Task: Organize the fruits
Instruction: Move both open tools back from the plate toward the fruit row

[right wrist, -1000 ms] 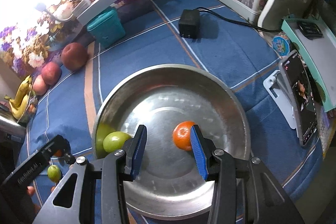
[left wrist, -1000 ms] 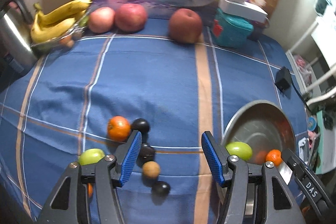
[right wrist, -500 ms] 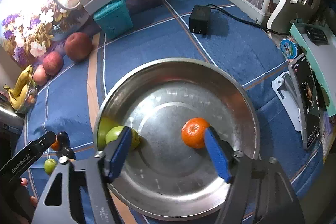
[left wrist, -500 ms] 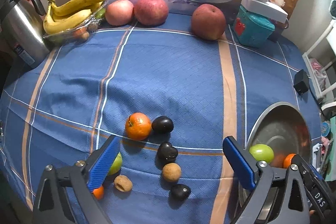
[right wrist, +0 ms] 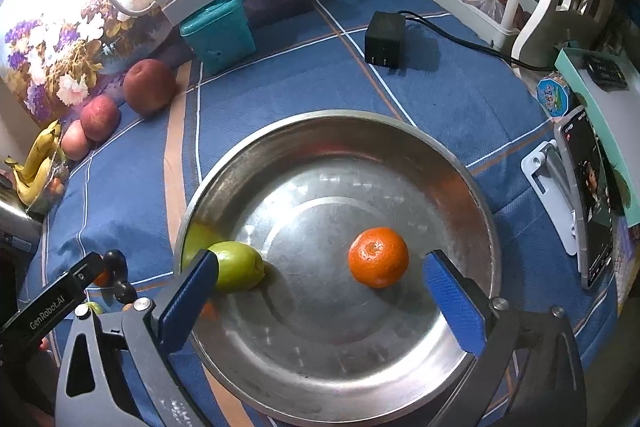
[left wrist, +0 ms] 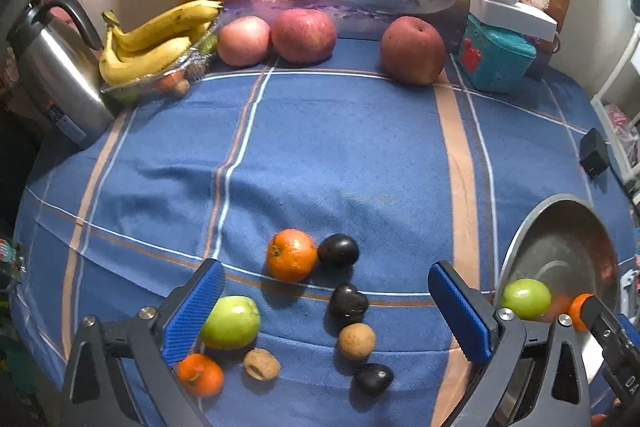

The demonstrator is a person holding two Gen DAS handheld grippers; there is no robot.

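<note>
A steel bowl point(right wrist: 460, 179) holds an orange mandarin point(right wrist: 378, 257) and a green fruit point(right wrist: 236, 265). My right gripper point(right wrist: 320, 291) is open and empty above the bowl, with the mandarin between its fingers. In the left wrist view several small fruits lie on the blue cloth: a mandarin point(left wrist: 291, 260), a green apple point(left wrist: 231, 321), dark plums point(left wrist: 338, 249), a small mandarin point(left wrist: 199, 375) and brown round fruits point(left wrist: 357, 341). My left gripper point(left wrist: 326, 301) is open and empty above them. The bowl point(left wrist: 560, 223) shows at its right.
At the back stand three apples point(left wrist: 412, 50), bananas point(left wrist: 156, 39) in a clear tray, a steel kettle point(left wrist: 56, 67), a teal box point(left wrist: 496, 59) with a lamp and a floral picture. A black charger point(right wrist: 385, 39), a phone on a stand point(right wrist: 584, 199) and a white rack lie right.
Both grippers opened wide and drew back higher. The right gripper let go of the mandarin, which now rests in the bowl. More small fruits came into the left view.
</note>
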